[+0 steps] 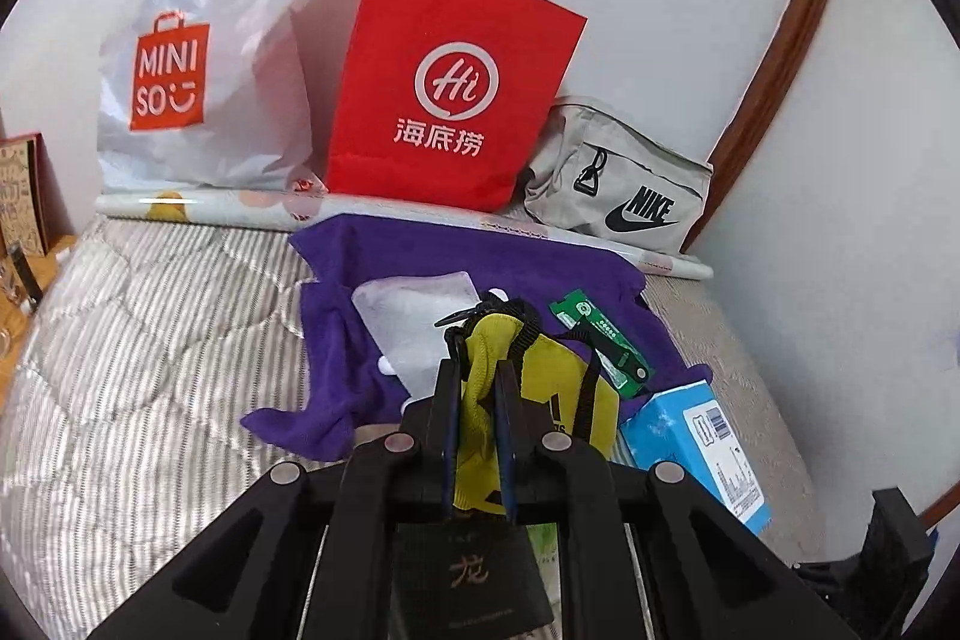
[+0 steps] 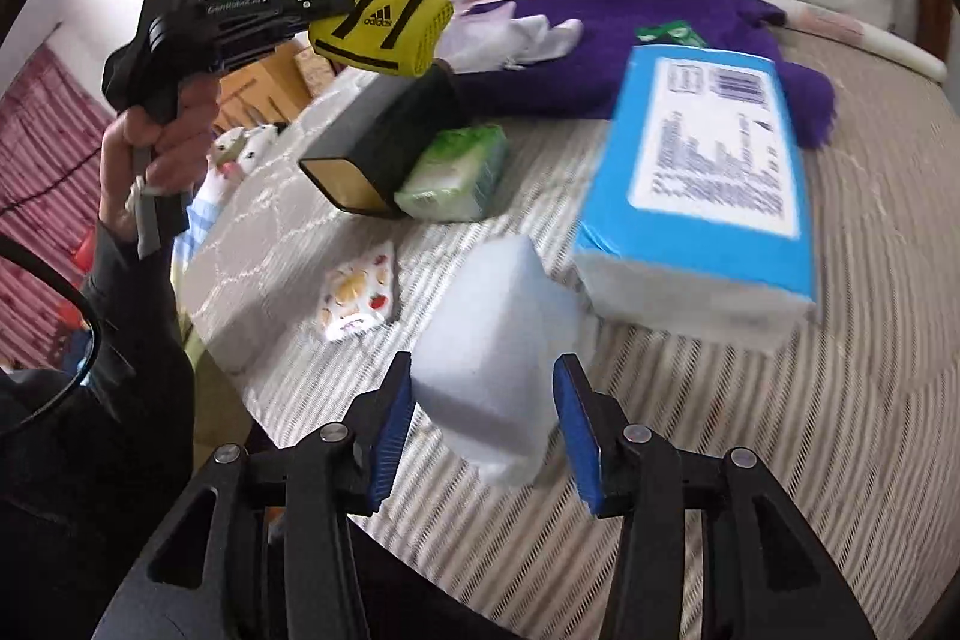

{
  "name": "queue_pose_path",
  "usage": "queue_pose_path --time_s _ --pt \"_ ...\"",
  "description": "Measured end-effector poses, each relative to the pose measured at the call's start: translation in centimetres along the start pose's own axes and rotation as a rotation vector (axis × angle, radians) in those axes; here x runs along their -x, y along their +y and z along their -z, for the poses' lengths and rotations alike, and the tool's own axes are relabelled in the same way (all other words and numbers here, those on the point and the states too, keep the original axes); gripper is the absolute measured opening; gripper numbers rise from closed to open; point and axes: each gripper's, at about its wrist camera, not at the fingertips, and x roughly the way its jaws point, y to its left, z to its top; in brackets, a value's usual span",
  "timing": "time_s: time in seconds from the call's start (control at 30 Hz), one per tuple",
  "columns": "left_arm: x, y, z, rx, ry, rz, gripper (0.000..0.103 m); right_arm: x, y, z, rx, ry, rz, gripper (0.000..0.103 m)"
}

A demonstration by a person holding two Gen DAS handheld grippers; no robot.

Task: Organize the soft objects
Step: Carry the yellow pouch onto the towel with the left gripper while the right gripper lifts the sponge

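Jaws pinched on the yellow Adidas pouch (image 2: pixel 384 25), the left gripper (image 1: pixel 478 370) holds it clear above the bed (image 2: pixel 810 430), seemingly freeing the wide-open right gripper (image 2: pixel 483 418) to straddle the white foam block (image 2: pixel 492 340).

Home bedroom; quilted bed (image 1: pixel 150 316); shopping bags (image 1: pixel 444 88).

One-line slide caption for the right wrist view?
Right claw open around a white foam block; left claw holds a yellow pouch aloft.
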Motion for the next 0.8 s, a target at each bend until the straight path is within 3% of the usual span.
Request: queue_pose_path --time_s 0.17,0.33,0.47,0.63,0.8 --pt "-1.1 0.2 -0.6 0.029 0.004 0.015 0.011 0.4 -0.7 0.8 -0.018 -0.005 0.131 0.04" --pt "-2.8 0.1 -1.7 0.016 0.01 -0.023 0.011 -0.5 -1.2 1.5 -0.054 0.012 0.092 0.04" --pt "-4.0 0.7 -2.4 0.036 0.016 -0.01 0.011 -1.4 -1.2 1.2 -0.09 0.018 0.079 0.04" --pt "-5.0 1.3 -3.0 0.06 0.013 -0.023 0.011 -1.9 -0.7 0.6 -0.055 0.032 0.094 0.04" --pt "-6.0 1.4 -3.2 0.062 0.022 -0.029 0.011 -1.7 -0.9 -0.3 -0.069 -0.008 0.092 0.041"
